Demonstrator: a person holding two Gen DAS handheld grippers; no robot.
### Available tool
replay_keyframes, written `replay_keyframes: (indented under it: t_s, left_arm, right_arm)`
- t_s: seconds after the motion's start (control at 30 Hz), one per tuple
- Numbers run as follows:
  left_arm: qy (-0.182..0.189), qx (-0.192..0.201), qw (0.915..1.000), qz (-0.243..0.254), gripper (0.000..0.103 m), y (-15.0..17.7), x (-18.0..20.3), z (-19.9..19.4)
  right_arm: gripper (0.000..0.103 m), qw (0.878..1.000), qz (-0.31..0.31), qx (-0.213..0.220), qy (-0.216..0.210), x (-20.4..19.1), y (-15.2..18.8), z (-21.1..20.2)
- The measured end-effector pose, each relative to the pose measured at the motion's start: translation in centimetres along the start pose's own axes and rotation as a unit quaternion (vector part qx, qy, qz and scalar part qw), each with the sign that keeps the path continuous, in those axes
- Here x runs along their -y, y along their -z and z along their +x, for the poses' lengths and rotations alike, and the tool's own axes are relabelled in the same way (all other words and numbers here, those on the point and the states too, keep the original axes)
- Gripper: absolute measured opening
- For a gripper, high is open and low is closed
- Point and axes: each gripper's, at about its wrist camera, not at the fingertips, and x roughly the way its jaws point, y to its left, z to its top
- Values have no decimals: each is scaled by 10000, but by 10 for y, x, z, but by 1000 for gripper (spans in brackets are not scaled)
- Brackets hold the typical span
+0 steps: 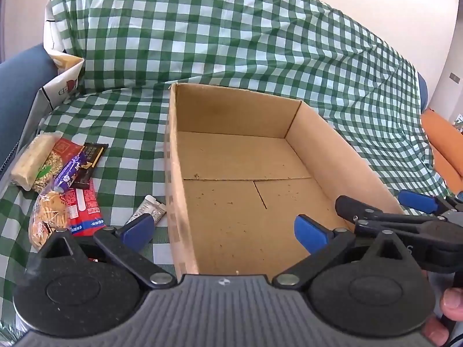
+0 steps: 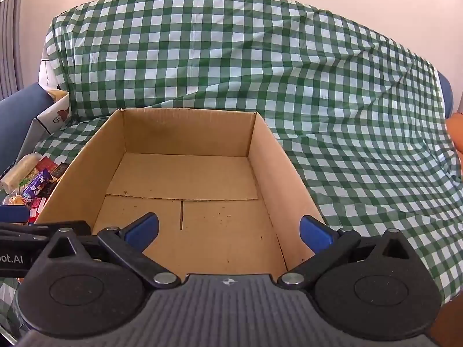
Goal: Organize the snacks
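1. Left wrist view: my left gripper (image 1: 224,230) hangs with its jaws spread wide and nothing between them. One blue pad sits outside the left wall of the cardboard box (image 1: 173,173), the other over the box floor, so the wall passes between the jaws untouched.
2. The snacks (image 1: 60,185) lie in a loose pile on the checked cloth (image 1: 231,43), just left of the box and apart from it. A small silver packet (image 1: 149,209) lies between the pile and the wall, nearest my left pad. I judge it the easiest first pick.
3. My right gripper (image 1: 385,208) shows at the right edge, over the box's right wall.
4. Right wrist view: my right gripper (image 2: 228,230) also holds its jaws wide apart, holding nothing, above the near end of the box (image 2: 289,190).
5. The box holds no snacks, only crumbs; sorting appears not yet begun. The pile (image 2: 31,185) lies beyond the left wall, on my left gripper's side.
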Motion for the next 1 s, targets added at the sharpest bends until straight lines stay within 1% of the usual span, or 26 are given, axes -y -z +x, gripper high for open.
replay_keyframes:
  t_s: [0.1,0.3,0.37,0.53,0.57,1.0]
  left_arm:
    - [1,-1,10000,18,103,1,1,1]
    - [-61,-57,10000,3,103,6,10,-3]
    - [-13,-16,10000,20,103,4,4,0]
    - [2,-19,10000,24,103,6,7,-2]
    - [10,-20,10000,37,103,2,2,0]
    - [16,-74,10000,19,103,2,2,0]
  right_arm:
    - [102,10000,-19,42,14,-3,4,0]
    - [102,10000,-43,-77,21,-2,6,12]
    - [102,9999,-58,-117,20,1,6,14]
    - [102,9999,-69,-135,-6,9,8,15]
    - [102,9999,-68,-138,-11,10,8,15]
    - [102,9999,-65,-125,-14,9,8,15]
